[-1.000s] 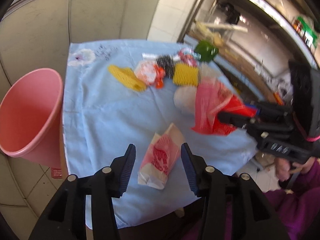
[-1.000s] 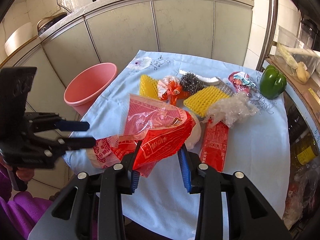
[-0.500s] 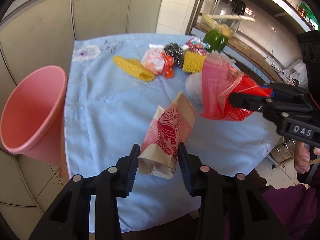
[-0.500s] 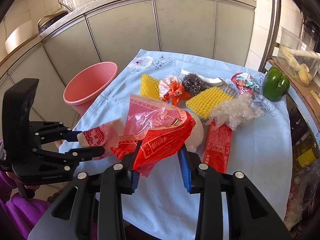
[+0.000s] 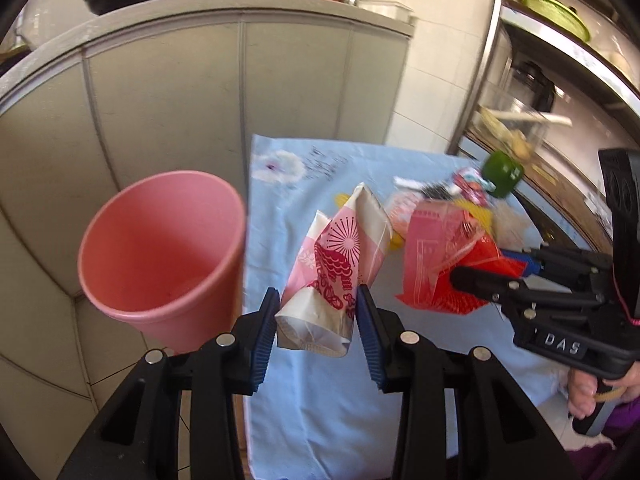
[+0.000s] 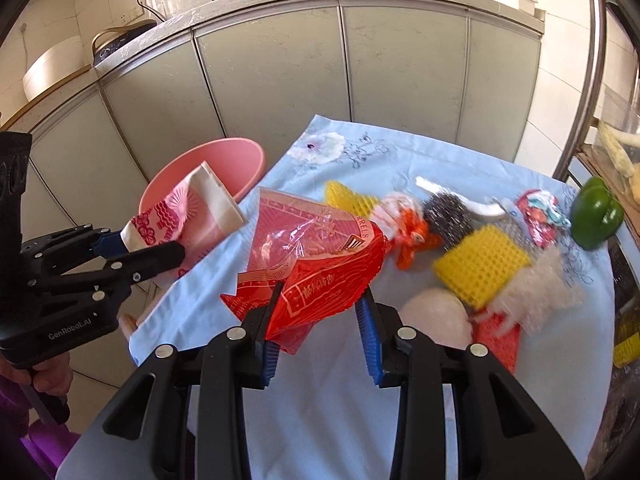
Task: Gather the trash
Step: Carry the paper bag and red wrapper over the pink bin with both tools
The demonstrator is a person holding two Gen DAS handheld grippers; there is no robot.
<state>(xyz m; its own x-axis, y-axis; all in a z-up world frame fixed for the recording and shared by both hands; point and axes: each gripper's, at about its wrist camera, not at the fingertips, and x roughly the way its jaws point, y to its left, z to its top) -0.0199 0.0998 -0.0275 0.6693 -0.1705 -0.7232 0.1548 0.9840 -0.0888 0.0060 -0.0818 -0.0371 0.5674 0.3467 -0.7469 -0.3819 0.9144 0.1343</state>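
My left gripper [image 5: 316,320] is shut on a pink and white paper bag [image 5: 336,276] and holds it in the air, just right of the pink bin [image 5: 160,248]. In the right wrist view the left gripper [image 6: 140,246] holds that bag [image 6: 188,212] in front of the bin [image 6: 224,160]. My right gripper [image 6: 318,320] is shut on a red plastic wrapper [image 6: 316,256] above the table's blue cloth [image 6: 440,380]. The right gripper [image 5: 496,270] and the wrapper [image 5: 440,260] also show in the left wrist view.
On the cloth lie yellow foam nets [image 6: 484,264], an orange wrapper [image 6: 408,236], a steel scourer [image 6: 444,212], clear plastic [image 6: 540,292], a red packet [image 6: 496,340], a white lump [image 6: 436,316] and a green pepper [image 6: 596,216]. Grey cabinets [image 6: 400,72] stand behind.
My left gripper closed on the paper bag, lifted it off the cloth and carried it left toward the pink bin. My right gripper kept hold of the red wrapper and rose slightly.
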